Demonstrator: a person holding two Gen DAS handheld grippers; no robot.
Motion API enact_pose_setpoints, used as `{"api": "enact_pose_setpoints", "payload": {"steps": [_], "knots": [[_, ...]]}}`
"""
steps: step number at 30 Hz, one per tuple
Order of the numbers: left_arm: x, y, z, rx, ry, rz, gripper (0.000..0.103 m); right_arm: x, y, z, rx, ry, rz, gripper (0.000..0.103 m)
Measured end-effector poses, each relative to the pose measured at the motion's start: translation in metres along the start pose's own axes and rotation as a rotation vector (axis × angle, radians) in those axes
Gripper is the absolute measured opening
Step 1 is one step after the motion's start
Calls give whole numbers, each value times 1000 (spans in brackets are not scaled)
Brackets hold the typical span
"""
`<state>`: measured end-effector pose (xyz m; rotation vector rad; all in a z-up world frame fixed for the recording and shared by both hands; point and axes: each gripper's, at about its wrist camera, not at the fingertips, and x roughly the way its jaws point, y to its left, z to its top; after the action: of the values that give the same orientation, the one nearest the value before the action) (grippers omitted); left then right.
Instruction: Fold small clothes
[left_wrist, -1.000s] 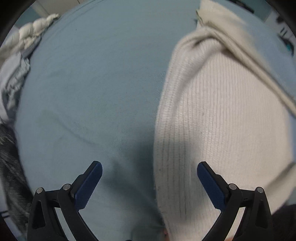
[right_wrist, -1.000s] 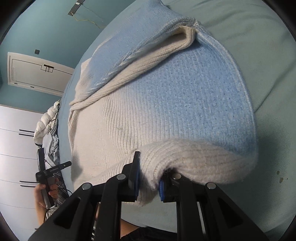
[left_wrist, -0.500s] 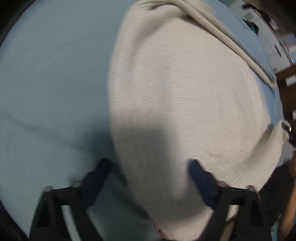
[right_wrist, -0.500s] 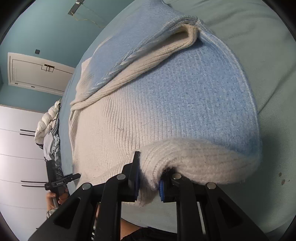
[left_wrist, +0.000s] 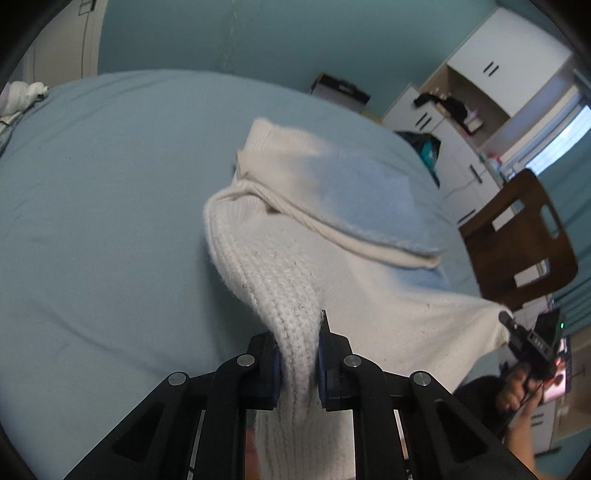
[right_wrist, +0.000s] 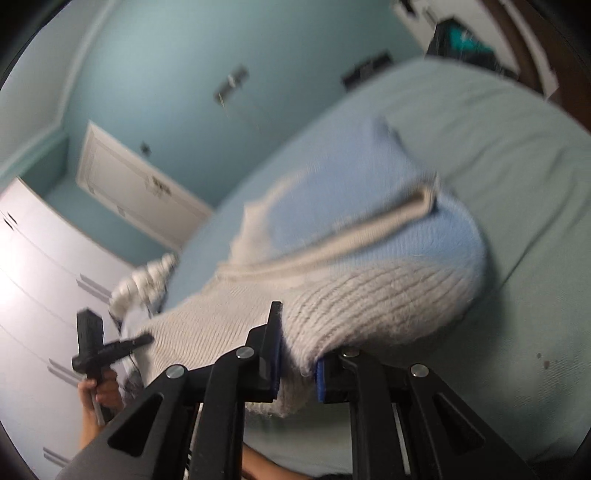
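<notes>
We have the cream-and-blue sweater (left_wrist: 332, 258) pinched at its near hem by both tools: the left tool (left_wrist: 297, 363), whose jaws have just closed on the knit, and the right tool (right_wrist: 297, 367), clamped at the other corner. It drapes toward twelve o'clock over the bed (left_wrist: 92, 221), hem raised, likely for folding over.

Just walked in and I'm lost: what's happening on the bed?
A person is folding a cream and blue knit sweater on the blue bed. The left claw, which has just closed, pinches one near corner; the right claw is clamped on the other. That edge is raised off the bed.
</notes>
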<state>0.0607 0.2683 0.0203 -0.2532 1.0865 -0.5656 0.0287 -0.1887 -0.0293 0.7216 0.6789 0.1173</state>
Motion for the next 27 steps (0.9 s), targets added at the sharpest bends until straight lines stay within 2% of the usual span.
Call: {"api": "enact_pose_setpoints", "payload": {"steps": [3,4,5,10,13,15,19,21,24,26,27], "knots": [[-35,-27,1,51,-30,1,12,-33,11,6,10,-91,143,9],[-48,-27,-8,65,-41,-1,12,-42,15,9,15,-124,156,9],[-58,-34,-1,74,-54,-11,12,-47,17,11,18,-141,155,9],[-118,-49,-11,95,-100,-107,12,-105,10,12,93,-290,234,8],[-147,-44,-27,88,-85,-144,12,-144,12,3,53,-338,230,8],[-157,-36,-40,80,-64,-174,13,-174,16,-8,4,-338,223,8],[-147,-30,-72,49,41,-255,12,-190,31,-27,-50,-251,196,8],[-129,-22,-72,-12,96,-294,12,-179,31,-27,-38,-159,183,8],[-92,-8,-40,-122,138,-358,13,-139,17,9,56,-14,143,9],[-49,18,-2,-276,159,-399,14,-104,-3,47,116,55,147,14],[-23,39,19,-371,173,-413,19,-84,-15,66,145,88,155,19]]}}
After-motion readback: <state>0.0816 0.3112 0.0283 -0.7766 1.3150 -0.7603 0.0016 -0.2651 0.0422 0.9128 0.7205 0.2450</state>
